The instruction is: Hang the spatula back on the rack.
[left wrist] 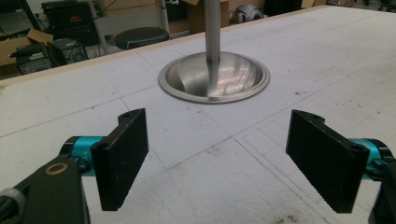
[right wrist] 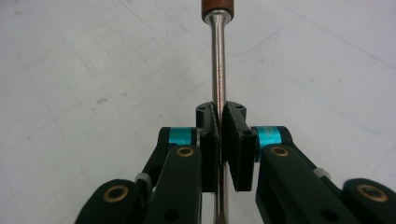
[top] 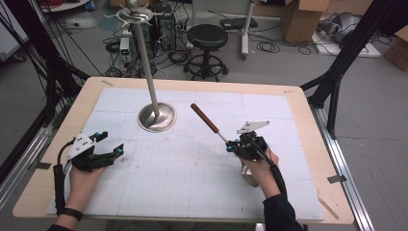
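A person at a wooden table (top: 298, 103) covered by a white gridded mat (top: 192, 168) works a gripper in each hand. The right gripper (top: 235, 145), held at the right side of the mat, is clamped on the thin metal shaft of a utensil (top: 206, 119); the shaft runs forward and to the left from the jaws, slanting up to a reddish-brown wooden handle that stands clear of the mat. In the right gripper view the two black pads are pressed together on the shaft (right wrist: 217, 60), which passes straight between them, with the brown handle (right wrist: 217, 8) at the far end, well ahead of the fingertips. A pale rounded part of the utensil shows just beneath the right hand (top: 260, 166) in the high view, but what it is cannot be told.

The left gripper (top: 107, 144) rests low at the left of the mat with its jaws spread wide and nothing between them. In the left gripper view the ribbed pads (left wrist: 122, 156) stand well apart, and straight ahead of them, some way off, sits the round, dished metal base (left wrist: 214, 77) of a stand. Its slim pole (top: 146, 62) rises from the base to a hooked metal top (top: 134, 13) seen in the high view. Beyond the table, a black stool (top: 207, 38) stands on the grey floor.
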Tool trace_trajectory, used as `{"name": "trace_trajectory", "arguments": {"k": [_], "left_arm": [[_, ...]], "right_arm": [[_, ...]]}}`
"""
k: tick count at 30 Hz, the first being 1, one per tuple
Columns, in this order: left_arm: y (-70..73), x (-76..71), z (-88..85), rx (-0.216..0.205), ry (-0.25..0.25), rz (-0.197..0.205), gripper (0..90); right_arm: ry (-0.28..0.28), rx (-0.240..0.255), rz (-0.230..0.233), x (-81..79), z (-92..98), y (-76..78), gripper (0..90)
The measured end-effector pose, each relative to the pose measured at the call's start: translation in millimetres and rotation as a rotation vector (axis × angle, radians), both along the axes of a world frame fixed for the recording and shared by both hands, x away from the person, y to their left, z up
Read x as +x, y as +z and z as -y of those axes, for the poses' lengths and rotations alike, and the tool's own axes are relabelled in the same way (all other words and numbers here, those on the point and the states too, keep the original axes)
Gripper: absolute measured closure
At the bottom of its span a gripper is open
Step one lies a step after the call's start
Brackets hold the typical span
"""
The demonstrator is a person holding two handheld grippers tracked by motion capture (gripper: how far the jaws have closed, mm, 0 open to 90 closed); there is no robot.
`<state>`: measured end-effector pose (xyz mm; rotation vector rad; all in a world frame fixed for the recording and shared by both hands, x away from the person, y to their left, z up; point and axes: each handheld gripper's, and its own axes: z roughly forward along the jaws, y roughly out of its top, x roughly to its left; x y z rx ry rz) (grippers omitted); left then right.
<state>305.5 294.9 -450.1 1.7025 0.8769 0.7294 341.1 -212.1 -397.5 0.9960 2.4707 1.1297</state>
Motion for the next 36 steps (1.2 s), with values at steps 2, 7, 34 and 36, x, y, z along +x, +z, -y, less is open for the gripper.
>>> {"name": "trace_trajectory", "arguments": {"k": [2,7,34,36], "left_arm": [[0.0,0.0,0.0,0.000,-0.001,0.000,21.7],[0.0,-0.1,0.0,0.001,-0.001,0.000,21.7],[0.0,-0.2,0.6,0.006,0.000,0.005,21.6],[0.0,-0.1,0.4,0.005,-0.001,0.005,21.6]], "right_arm": [[0.007,0.034,0.025,-2.0,1.1,4.1,85.0],[0.007,0.111,0.095,-6.6,3.4,14.7,85.0],[0.063,0.408,0.393,-3.1,-35.5,90.0,84.9],[0.070,0.423,0.408,-0.7,-40.9,95.3,84.9]]}}
